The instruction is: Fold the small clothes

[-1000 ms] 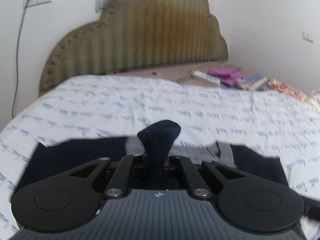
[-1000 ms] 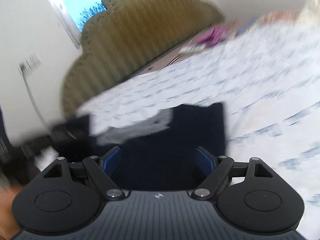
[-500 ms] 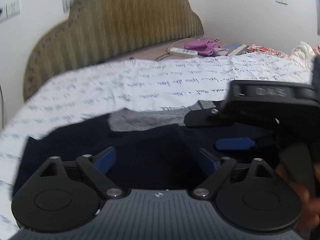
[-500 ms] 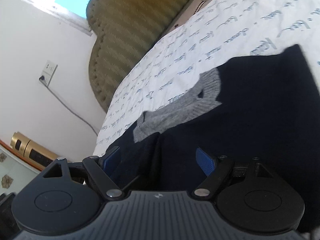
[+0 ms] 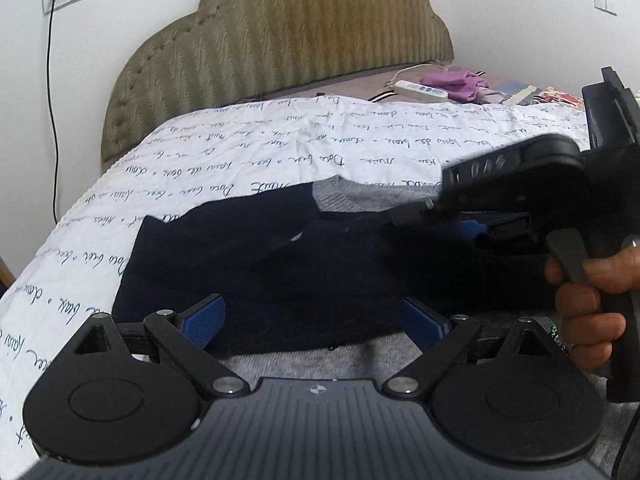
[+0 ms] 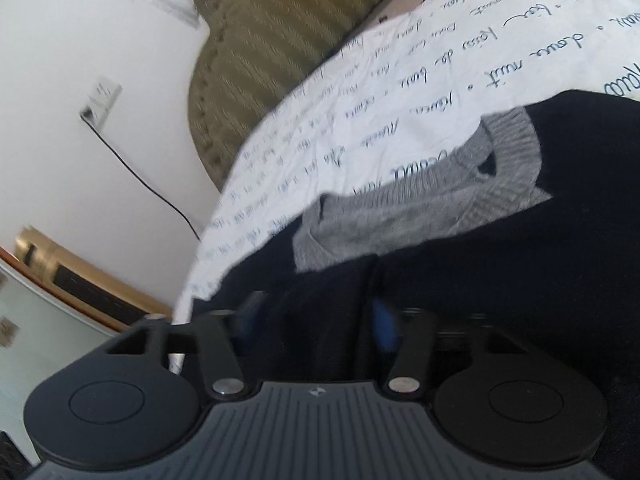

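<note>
Left wrist view: the left gripper hangs with its blue pads wide apart and nothing between them, low over the near hem of the navy sweater, which lies flat on the script-printed bedsheet, its grey collar toward the headboard. The right gripper, held in the person's right hand, reaches across the garment's right half. No containers appear; a power strip and a purple cloth lie loose on the mattress beyond the sheet. Right wrist view: the right gripper has its pads at a narrow gap astride a raised ridge of the navy sweater just below the grey collar; motion blur leaves it uncertain whether the fabric is pinched. The step appears to be gathering a side panel for an inward fold; it would go best if the pinch took both layers, the lift stayed low, and the free gripper pinned the hem so the body does not drag.
</note>
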### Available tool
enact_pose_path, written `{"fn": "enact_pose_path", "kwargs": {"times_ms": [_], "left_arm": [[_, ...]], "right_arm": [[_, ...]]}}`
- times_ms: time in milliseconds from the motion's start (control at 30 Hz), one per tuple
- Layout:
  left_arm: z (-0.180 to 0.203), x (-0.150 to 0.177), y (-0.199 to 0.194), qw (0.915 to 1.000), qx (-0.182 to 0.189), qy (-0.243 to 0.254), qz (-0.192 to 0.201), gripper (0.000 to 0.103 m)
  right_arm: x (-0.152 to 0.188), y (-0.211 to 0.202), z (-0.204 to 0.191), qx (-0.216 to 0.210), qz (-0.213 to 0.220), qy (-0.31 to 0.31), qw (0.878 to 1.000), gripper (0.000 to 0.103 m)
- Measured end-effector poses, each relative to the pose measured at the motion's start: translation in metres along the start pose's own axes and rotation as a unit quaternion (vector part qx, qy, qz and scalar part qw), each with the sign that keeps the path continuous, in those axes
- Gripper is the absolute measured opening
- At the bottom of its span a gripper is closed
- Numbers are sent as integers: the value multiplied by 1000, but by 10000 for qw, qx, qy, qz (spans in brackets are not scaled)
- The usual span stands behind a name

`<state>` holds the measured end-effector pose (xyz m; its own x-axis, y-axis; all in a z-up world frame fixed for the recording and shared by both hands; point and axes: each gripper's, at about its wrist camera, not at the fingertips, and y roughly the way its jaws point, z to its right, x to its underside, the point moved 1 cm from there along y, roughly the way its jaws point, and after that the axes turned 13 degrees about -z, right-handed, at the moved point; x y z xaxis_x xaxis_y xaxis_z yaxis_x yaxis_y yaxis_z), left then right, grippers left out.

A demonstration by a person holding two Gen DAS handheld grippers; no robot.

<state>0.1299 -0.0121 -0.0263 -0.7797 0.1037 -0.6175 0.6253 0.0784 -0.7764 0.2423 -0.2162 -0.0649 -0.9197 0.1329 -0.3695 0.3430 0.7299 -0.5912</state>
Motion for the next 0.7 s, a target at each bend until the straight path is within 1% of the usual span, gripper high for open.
{"fn": "enact_pose_path", "kwargs": {"times_ms": [33,67,133,200,333,400,500,600,700], "left_arm": [[-1,0,0,10000,-15,-18,-14,95],[-1,0,-1,10000,-27,-24,-20,95],[-3,1,-3,10000,-44,-33,-10,95],[-3,1,-3,10000,-45,-32,-7,95],[-5,1,-4,10000,-25,-48,-5,95],[-5,1,-4,10000,-9,-52,-19,95],[-4,2,-4,10000,-14,-29,-29,95],[-3,4,-3,10000,-39,-11,-50,95],[-2,4,-2,9999,-58,-29,-89,95]], "right_arm": [[0,1,-1,135,18,14,9999,16],[1,-1,-1,214,87,42,9997,12],[3,-7,-1,262,291,31,9992,6],[4,-15,-5,386,465,-52,9982,6],[7,-35,-20,837,793,-421,9924,5],[8,-46,-22,1005,949,-494,9892,5],[7,-67,-13,1302,1132,-486,9838,5],[4,-73,-2,1587,1156,-412,9797,5],[3,-66,6,1715,1012,-352,9793,6]]}}
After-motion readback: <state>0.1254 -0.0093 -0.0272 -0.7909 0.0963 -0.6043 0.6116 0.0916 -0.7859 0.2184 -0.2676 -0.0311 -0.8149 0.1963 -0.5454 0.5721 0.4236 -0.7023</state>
